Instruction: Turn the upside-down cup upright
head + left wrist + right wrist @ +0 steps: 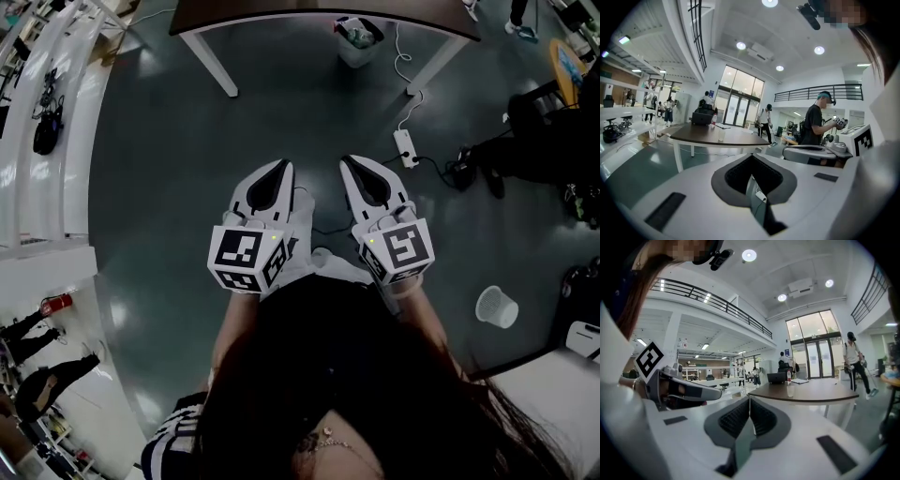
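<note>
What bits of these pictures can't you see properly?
- The cup on the table: too small and far away in both gripper views to tell whether it stands upside down.
- The table in the head view: cut off by the top edge, so the cup does not show there.
- The floor right below the person: hidden in the head view by dark hair.

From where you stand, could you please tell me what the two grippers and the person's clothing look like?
The left gripper and right gripper are white tapered shells with dark inner pads. Each carries a cube with black-and-white square markers. The person wears a dark top and a striped sleeve.
</note>
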Motion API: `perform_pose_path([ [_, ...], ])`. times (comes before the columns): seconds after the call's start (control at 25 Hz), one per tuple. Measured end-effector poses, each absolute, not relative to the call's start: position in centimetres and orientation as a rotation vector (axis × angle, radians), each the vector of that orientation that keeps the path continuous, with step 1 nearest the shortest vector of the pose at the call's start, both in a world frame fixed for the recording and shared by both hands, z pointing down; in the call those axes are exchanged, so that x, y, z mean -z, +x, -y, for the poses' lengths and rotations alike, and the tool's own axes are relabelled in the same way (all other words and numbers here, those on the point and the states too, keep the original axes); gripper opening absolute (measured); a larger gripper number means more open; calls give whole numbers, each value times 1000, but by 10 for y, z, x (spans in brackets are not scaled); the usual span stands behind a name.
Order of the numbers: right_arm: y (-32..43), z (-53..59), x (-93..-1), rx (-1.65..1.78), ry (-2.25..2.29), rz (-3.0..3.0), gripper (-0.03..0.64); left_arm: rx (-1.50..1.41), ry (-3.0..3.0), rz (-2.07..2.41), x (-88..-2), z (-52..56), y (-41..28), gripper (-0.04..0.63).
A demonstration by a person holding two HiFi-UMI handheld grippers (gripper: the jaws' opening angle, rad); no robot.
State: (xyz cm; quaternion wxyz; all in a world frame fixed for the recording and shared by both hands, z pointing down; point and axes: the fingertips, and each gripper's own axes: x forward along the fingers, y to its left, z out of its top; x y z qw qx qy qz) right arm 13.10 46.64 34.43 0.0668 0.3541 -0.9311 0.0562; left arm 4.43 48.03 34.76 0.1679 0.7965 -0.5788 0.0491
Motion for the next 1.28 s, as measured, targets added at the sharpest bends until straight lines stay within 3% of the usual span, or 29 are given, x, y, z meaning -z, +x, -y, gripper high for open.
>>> perform_pose_path([
  [0.56,74,-325,-321,-127,1146,2854,15,-137,2350,1553,-336,-326,-10,3],
  [1.28,55,-183,-330,-98,1146,2821,15,-147,2361,1526,-344,-186,-21,3],
])
